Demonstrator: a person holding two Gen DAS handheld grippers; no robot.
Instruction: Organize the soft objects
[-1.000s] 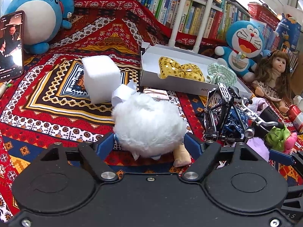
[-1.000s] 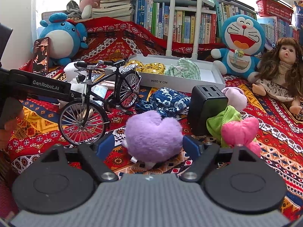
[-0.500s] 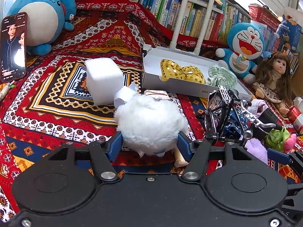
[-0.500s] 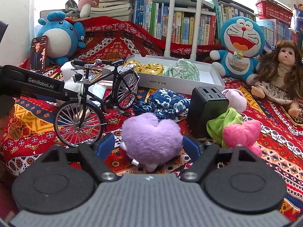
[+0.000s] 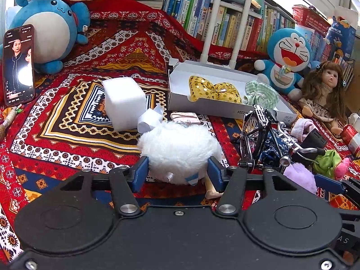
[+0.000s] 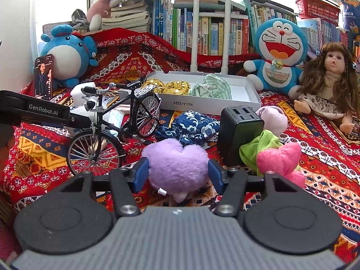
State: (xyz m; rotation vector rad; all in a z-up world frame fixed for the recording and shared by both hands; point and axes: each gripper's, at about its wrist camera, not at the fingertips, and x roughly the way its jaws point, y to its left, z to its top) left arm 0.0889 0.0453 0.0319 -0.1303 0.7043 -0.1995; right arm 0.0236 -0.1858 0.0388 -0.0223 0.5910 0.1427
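Observation:
My left gripper (image 5: pixel 177 173) is shut on a fluffy white plush toy (image 5: pixel 180 148), low over the patterned cloth. My right gripper (image 6: pixel 177 173) is shut on a purple plush heart (image 6: pixel 175 162); the heart also shows in the left wrist view (image 5: pixel 299 173). A white box (image 6: pixel 252 92) at the back holds a gold sequin bow (image 6: pixel 166 85) and a green checked cloth (image 6: pixel 211 87). Loose soft things lie near my right gripper: a pink plush heart (image 6: pixel 279 159), a green cloth (image 6: pixel 258 148), a blue floral cloth (image 6: pixel 195 126) and a pale pink plush (image 6: pixel 272 119).
A model bicycle (image 6: pixel 112 123) stands left of the purple heart. A black charger (image 6: pixel 238 132) stands behind it. A white foam block (image 5: pixel 123 101), a phone (image 5: pixel 19 65), a blue plush (image 5: pixel 49 27), a Doraemon (image 6: pixel 279 54) and a doll (image 6: pixel 328 85) ring the cloth.
Both grippers' fingers closed in from wide open onto their plush toys, the left on the white one, the right on the purple heart.

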